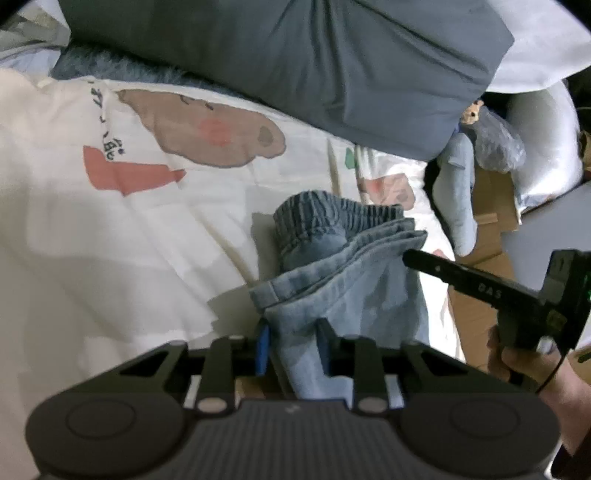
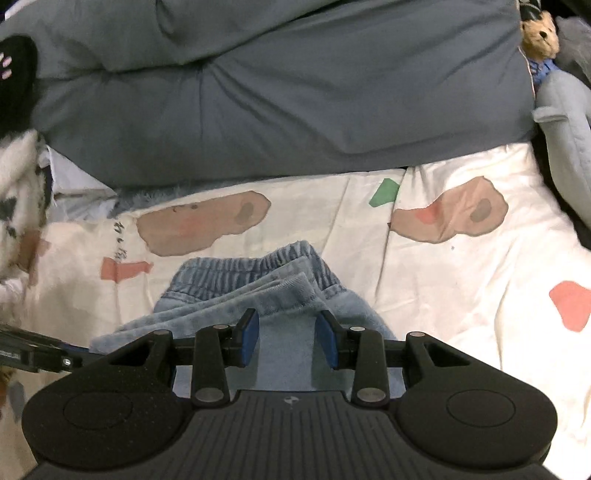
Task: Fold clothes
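Note:
A pair of small light-blue jeans [image 1: 332, 254] with an elastic waistband lies folded in layers on a white bedsheet [image 1: 110, 229] printed with bears. My left gripper [image 1: 293, 343] is shut on a bunched fold of the jeans near its hem. My right gripper [image 2: 288, 332] holds the jeans' [image 2: 258, 288] near edge between its blue pads [image 2: 248, 332], which stand a little apart with denim between them. The right gripper also shows in the left wrist view [image 1: 417, 258], its tip at the jeans' right edge.
A large grey pillow or duvet [image 2: 277, 103] lies across the bed beyond the jeans. A light-blue plush toy [image 1: 458, 192] and a small bear [image 2: 541, 35] sit at the right. Cardboard [image 1: 480, 258] lies off the bed's right edge. A furry white item [image 2: 18, 184] lies left.

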